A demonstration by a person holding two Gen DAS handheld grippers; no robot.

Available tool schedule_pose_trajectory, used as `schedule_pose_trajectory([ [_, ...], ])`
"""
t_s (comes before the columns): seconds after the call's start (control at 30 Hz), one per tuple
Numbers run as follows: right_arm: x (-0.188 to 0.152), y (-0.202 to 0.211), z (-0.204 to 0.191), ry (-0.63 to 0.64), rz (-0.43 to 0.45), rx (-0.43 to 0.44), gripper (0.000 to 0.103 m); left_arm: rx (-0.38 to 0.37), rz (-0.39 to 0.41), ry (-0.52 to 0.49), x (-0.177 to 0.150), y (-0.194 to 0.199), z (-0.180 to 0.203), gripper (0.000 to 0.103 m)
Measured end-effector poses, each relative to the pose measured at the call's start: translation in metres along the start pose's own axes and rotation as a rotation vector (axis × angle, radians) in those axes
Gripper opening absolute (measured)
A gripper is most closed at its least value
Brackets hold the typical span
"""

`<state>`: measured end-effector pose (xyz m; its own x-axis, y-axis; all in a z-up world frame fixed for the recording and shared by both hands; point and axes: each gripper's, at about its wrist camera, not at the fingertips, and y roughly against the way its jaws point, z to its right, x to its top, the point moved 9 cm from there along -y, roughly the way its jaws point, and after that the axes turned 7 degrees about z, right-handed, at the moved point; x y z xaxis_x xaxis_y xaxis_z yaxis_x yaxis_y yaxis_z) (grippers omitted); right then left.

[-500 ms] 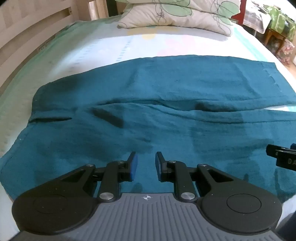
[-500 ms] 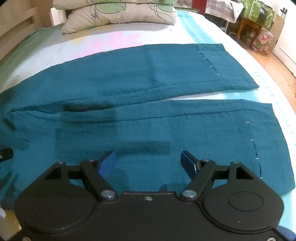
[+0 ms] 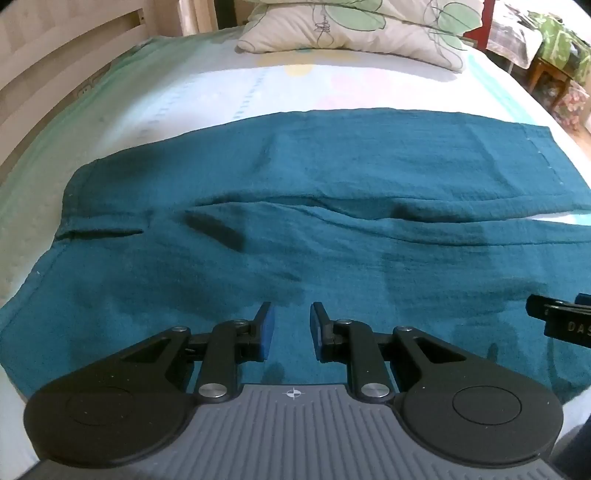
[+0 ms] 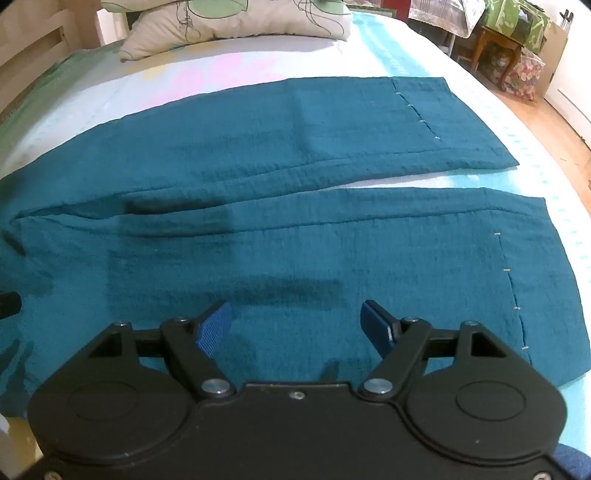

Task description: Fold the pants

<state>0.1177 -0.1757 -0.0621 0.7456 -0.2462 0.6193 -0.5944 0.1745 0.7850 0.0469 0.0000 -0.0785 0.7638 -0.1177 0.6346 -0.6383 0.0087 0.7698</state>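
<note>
Jaws of the left gripper [image 3: 289,334] stand narrowly apart and empty; those of the right gripper [image 4: 295,326] are fully spread. Neither has closed since half a second ago. The pants [image 3: 332,206] remain flat on the bed [image 3: 207,92], unfolded; grasping is pending.

From my seat, the bed [image 4: 258,62] lay open ahead: the pants [image 4: 295,236] were spread flat and low, nothing standing on them. Bare sheet ran between the cloth and the pillow [image 3: 369,33], which blocked the far end. A wooden bed frame [image 3: 55,62] walled the left side. My right gripper [image 3: 561,321] intruded at the left view's right edge, close by my left gripper [image 3: 289,332].
</note>
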Motion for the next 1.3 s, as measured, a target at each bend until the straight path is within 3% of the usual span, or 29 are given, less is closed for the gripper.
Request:
schedule_pose_trajectory([
  [1.3,-0.0051,-0.0020,0.0020,0.013,-0.012,-0.011,0.077,0.003,-0.014,-0.007,-0.0001,-0.0038,-0.0019,0.021],
])
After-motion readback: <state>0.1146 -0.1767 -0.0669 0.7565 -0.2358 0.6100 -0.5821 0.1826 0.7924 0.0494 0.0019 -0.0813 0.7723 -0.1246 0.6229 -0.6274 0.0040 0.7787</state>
